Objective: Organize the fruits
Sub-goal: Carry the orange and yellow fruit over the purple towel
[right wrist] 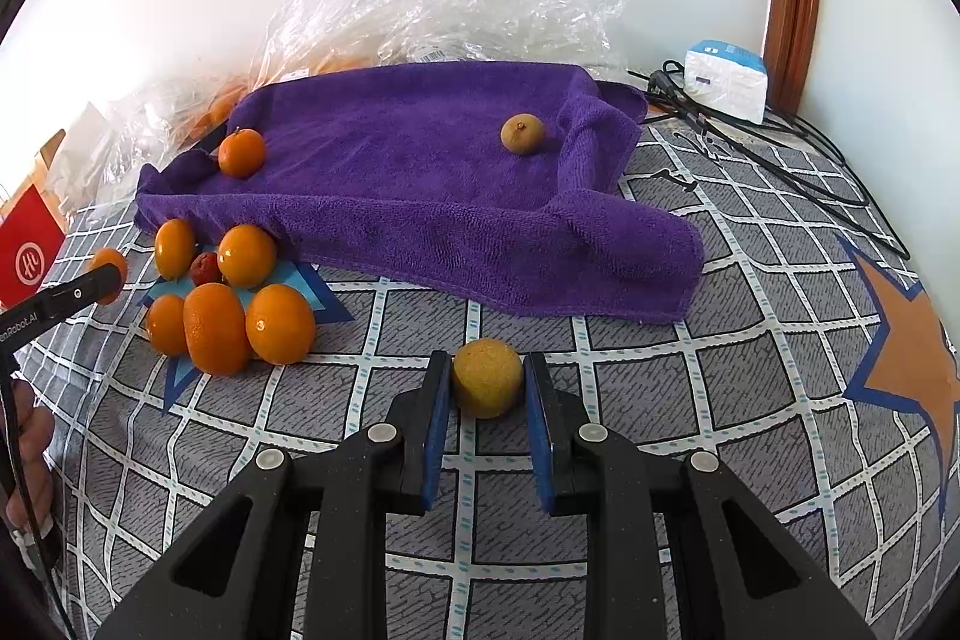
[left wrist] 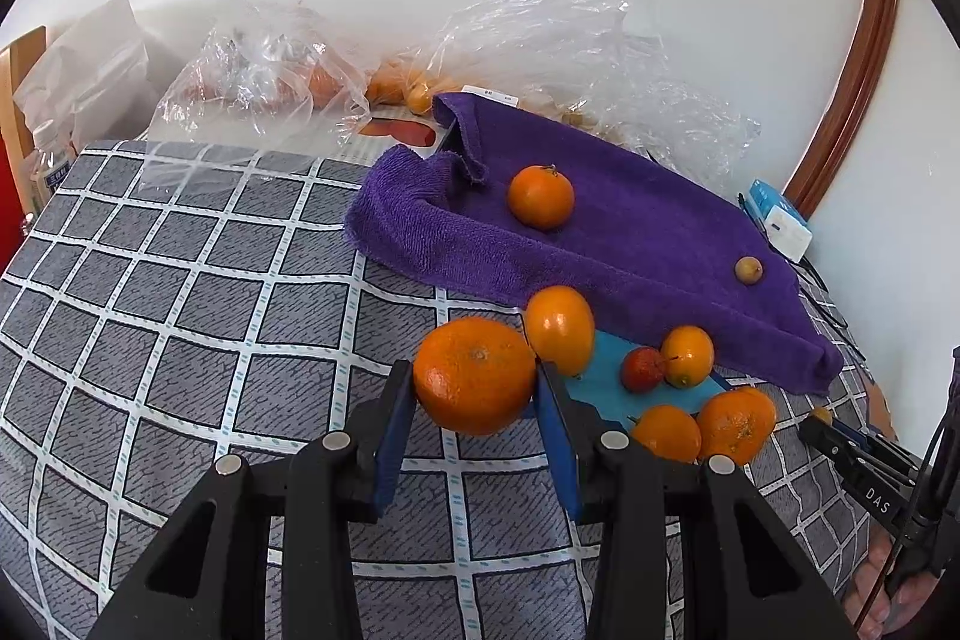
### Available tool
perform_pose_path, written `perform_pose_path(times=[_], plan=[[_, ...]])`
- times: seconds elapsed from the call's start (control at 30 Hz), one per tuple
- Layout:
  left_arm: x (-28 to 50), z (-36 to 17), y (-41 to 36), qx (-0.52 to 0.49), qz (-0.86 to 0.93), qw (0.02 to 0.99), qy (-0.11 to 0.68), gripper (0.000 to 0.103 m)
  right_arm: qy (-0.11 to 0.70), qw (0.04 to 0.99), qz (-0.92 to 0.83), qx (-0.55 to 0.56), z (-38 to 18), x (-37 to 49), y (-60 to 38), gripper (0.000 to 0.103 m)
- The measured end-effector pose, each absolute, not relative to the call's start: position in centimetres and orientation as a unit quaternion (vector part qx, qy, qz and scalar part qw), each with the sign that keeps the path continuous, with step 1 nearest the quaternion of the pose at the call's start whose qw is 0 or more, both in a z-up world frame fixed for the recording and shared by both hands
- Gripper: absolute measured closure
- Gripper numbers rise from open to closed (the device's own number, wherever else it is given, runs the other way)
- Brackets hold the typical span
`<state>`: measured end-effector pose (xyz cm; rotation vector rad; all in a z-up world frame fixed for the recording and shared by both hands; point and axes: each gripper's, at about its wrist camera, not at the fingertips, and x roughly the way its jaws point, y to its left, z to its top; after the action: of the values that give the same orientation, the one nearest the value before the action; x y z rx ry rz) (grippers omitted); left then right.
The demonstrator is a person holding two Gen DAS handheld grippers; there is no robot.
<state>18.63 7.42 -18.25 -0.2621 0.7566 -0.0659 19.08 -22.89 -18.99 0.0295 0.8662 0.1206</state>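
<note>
My left gripper (left wrist: 477, 382) is shut on a large orange (left wrist: 474, 375), held above the checked tablecloth beside a pile of oranges (left wrist: 690, 418) and a red fruit (left wrist: 642, 369) on a blue star patch. My right gripper (right wrist: 486, 382) is shut on a small yellow-brown fruit (right wrist: 487, 377) just in front of the purple towel (right wrist: 420, 184). On the towel lie one orange (right wrist: 241, 152) and one small brown fruit (right wrist: 522, 134). The pile also shows in the right wrist view (right wrist: 216, 328), with the left gripper's finger (right wrist: 66, 298) at the left edge.
Crumpled clear plastic bags (left wrist: 264, 76) with more fruit lie behind the towel against the wall. A white-blue box (right wrist: 726, 79) and black cables (right wrist: 780, 154) sit at the back right. A red box (right wrist: 27, 256) stands at the left. An orange star patch (right wrist: 912, 358) is at the right.
</note>
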Motion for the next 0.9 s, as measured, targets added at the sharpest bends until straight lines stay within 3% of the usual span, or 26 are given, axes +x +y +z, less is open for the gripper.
perform_pose_path(times=[0.9], plan=[[17.3,-17.1,7.8,-0.143,-0.026,0.938,0.316,0.065,0.398,0.915,0.06,0.03,-18.3,18.4,-23.5,0.079]])
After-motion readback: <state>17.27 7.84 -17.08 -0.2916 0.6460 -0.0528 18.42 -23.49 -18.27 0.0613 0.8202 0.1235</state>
